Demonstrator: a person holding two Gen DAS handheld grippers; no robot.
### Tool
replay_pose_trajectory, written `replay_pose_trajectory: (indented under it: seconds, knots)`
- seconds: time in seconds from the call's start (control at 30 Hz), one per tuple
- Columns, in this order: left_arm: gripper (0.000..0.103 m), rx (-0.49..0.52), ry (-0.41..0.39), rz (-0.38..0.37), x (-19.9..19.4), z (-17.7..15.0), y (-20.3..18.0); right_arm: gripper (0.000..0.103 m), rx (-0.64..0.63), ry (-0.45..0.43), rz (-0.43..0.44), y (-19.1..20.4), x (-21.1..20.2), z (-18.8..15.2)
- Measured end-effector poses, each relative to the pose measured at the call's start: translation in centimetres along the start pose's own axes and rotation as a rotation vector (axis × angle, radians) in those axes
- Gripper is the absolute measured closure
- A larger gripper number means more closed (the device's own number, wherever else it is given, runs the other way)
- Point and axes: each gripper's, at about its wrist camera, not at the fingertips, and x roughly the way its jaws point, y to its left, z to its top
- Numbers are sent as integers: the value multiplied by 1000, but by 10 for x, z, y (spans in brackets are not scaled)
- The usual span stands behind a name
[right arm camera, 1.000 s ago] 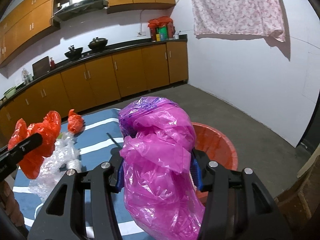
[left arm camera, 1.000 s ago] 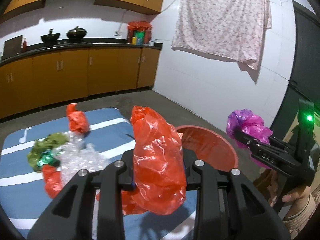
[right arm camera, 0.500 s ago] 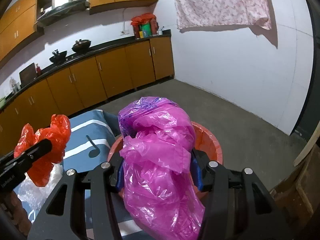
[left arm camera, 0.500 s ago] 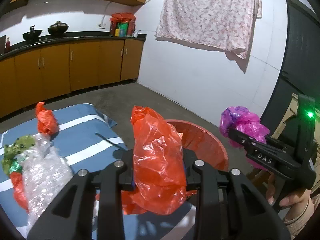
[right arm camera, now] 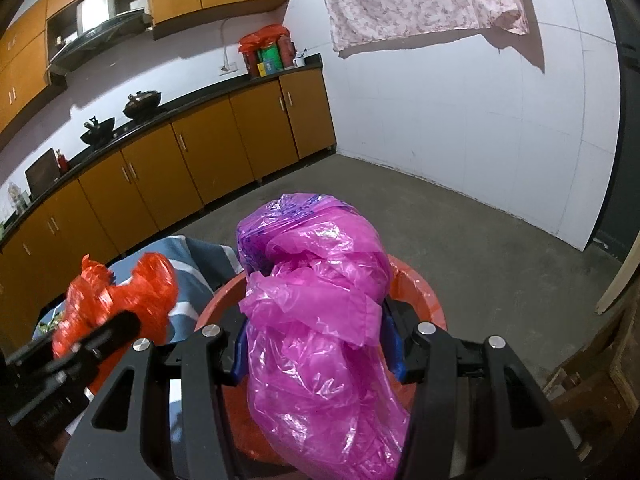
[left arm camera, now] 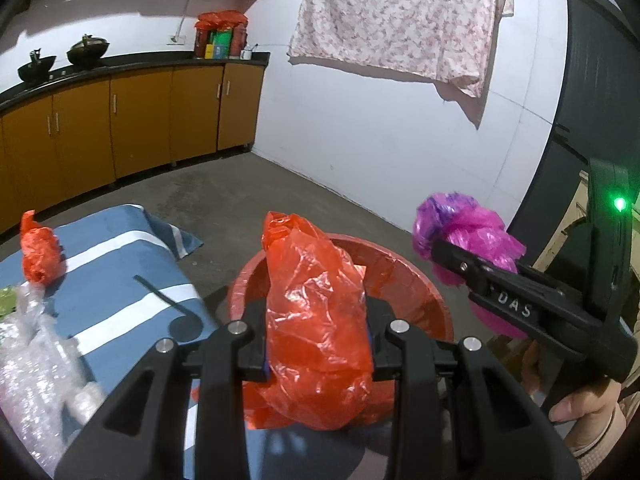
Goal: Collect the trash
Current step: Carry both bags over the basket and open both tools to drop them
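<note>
Held: my left tool (left arm camera: 316,344) clenched on a red plastic bag (left arm camera: 316,320), my right tool (right arm camera: 316,356) clenched on a magenta plastic bag (right arm camera: 320,320), both at lower centre of frame, the red basin (left arm camera: 416,280) just behind and below.

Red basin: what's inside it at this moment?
The red basin's visible inner wall looks bare. Its floor is covered by the red bag in the left gripper and the pink bag in the right gripper.
</note>
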Motion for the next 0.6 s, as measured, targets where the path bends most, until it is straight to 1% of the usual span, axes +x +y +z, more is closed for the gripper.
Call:
replay_pose_trajectory:
  seconds: [0.2,0.3,0.37,0.43,0.6]
  knots:
    - [70,2,26,-9,24,2,-6,50,54,-1,12,-10,12,7]
    - [59,-8,34,-3,31,1,-3,45,85,2,33,-17,17,10]
    - [48,-23,40,-3,33,0,1,36,99,2,32,-21,18,11]
    - [42,-37,43,7,33,-1,4,30,99,-10,18,-23,15,10]
    - [35,-90,49,40,22,-6,22,14,88,-34,-27,-24,4,5]
